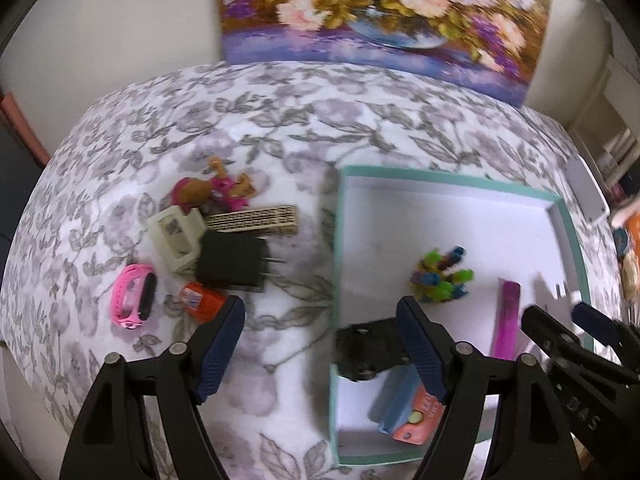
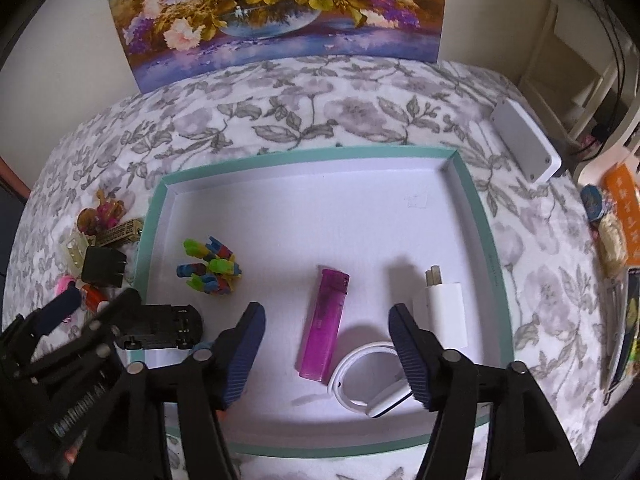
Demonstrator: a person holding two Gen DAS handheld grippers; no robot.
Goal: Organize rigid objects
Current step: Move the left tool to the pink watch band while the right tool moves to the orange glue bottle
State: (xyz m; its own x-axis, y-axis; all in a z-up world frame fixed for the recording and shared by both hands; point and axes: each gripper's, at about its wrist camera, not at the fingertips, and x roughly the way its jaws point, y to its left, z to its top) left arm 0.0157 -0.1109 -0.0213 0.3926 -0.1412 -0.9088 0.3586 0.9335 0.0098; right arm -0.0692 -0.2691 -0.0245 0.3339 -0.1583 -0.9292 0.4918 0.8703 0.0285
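Note:
A teal-rimmed white tray [image 2: 312, 154] lies on a floral cloth. Inside it are a purple lighter [image 2: 324, 320], a white plug charger [image 2: 444, 308], a multicoloured toy [image 2: 210, 266], a black toy chassis [image 2: 160, 326] and a white wristband [image 2: 372, 376]. My right gripper [image 2: 326, 316] stands open over the lighter and band, its right pad against the band's edge. My left gripper [image 1: 322, 312] is open above the tray's left rim [image 1: 336, 240], with nothing in it. Left of the tray lie a black adapter [image 1: 234, 264], a pink watch [image 1: 134, 300], a cream holder [image 1: 176, 236] and an orange piece [image 1: 200, 300].
A patterned block [image 1: 256, 220] and a brown-pink toy [image 1: 216, 192] sit behind the adapter. A flower painting [image 2: 280, 12] leans on the back wall. A white box [image 2: 528, 144] and orange packets [image 2: 620, 208] lie at the right edge.

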